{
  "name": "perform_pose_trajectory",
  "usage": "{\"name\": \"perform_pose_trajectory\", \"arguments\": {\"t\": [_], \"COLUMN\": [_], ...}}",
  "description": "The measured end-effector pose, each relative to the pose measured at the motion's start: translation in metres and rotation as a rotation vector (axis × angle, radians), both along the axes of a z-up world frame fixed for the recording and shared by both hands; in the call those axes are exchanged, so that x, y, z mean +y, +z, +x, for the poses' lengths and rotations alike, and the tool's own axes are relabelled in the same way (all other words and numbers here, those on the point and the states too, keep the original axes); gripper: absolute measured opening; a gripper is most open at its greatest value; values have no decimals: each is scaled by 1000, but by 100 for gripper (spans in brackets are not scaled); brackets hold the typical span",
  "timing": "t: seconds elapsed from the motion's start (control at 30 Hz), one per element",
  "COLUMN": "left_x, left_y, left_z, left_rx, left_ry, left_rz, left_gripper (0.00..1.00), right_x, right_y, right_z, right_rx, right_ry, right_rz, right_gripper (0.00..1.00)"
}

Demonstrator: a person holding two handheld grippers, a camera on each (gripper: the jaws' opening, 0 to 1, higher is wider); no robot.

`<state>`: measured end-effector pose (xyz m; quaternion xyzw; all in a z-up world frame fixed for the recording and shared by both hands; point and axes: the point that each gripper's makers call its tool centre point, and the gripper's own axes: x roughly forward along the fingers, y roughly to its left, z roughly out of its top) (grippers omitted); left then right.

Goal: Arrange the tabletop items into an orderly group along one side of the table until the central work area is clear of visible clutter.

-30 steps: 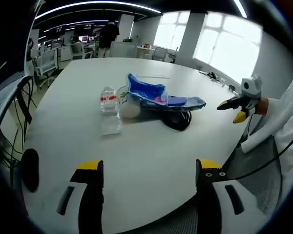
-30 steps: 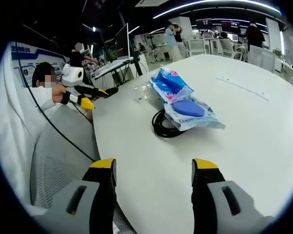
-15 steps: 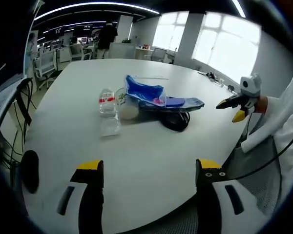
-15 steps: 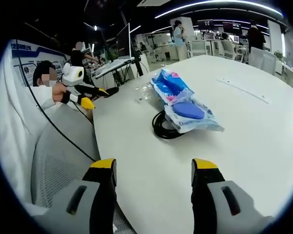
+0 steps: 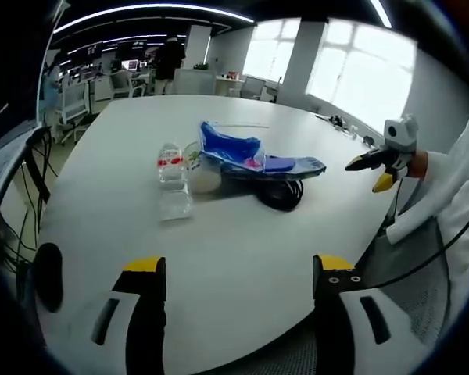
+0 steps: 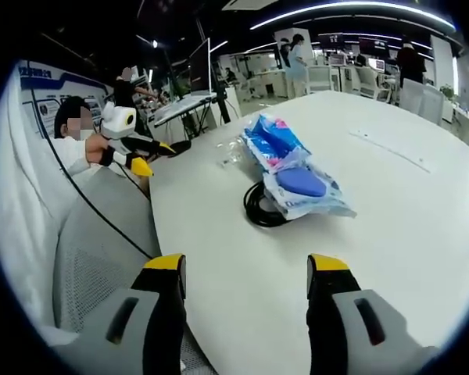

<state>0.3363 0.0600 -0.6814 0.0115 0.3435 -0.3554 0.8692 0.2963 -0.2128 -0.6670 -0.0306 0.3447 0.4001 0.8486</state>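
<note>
The clutter sits in one loose cluster near the middle of the white round-edged table [image 5: 242,258]: a crinkled blue-and-clear plastic bag [image 5: 233,147] with a flat blue packet [image 6: 301,183] at its near end lies on a coiled black cable [image 5: 281,194]; just beside the bag stand a small clear plastic bottle with a red label [image 5: 171,162], a clear plastic cup [image 5: 176,201] and a pale rounded object [image 5: 207,179], perhaps a lidded tub, though the view is too coarse to say.

The left gripper [image 5: 233,269] hangs at the table's near edge with its jaws spread apart and empty, well short of the cluster; the right gripper [image 6: 245,267] is likewise parted and holds nothing, above the table edge on the cable side.

Since nothing is gripped yet, the sound start is probably the free-standing pieces: the left tool should reach for the bottle or cup, closing low on the body so it stays upright; the right should lift the bag off the cable before moving the coil, as dragging the cable first would likely pull the bag and nudge the cup over; everything should land along one edge.
</note>
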Motion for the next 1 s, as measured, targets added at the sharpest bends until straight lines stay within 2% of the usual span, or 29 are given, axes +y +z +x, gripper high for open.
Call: {"name": "perform_pose_trajectory", "arguments": {"t": [1.0], "left_x": [-1], "left_y": [17], "left_z": [17], "left_rx": [-35], "left_ry": [-18], "left_rz": [3], "left_gripper": [78], "right_x": [12], "right_y": [37], "right_z": [34], "right_rx": [-75], "right_ry": [28], "right_rz": [10], "right_gripper": [61]}}
